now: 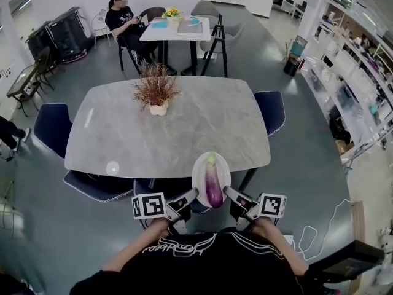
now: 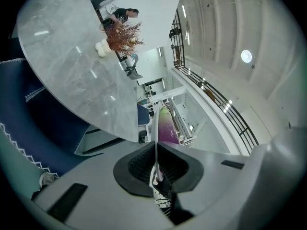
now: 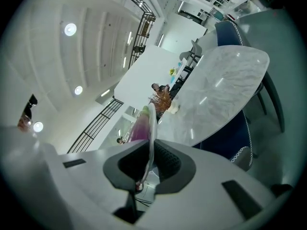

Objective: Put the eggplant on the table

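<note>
Eggplant (image 1: pixel 213 184) lies lengthwise on a white plate (image 1: pixel 199 165), green cap toward the marble table (image 1: pixel 166 128). The plate is carried at the table's near edge, its far rim overlapping the tabletop in the head view, the rest off the edge; can't tell if it touches. So the carry looks mostly done. Left to do: push it further over the table, set it down, let go. Left gripper (image 1: pixel 193 194) is clamped on the plate's left rim and right gripper (image 1: pixel 227 192) on the right rim, both sets of jaws narrow with the thin rim pinched between the pads. Both grippers sit roughly level just short of the table, angled inward toward each other, forearms out from the chest.
</note>
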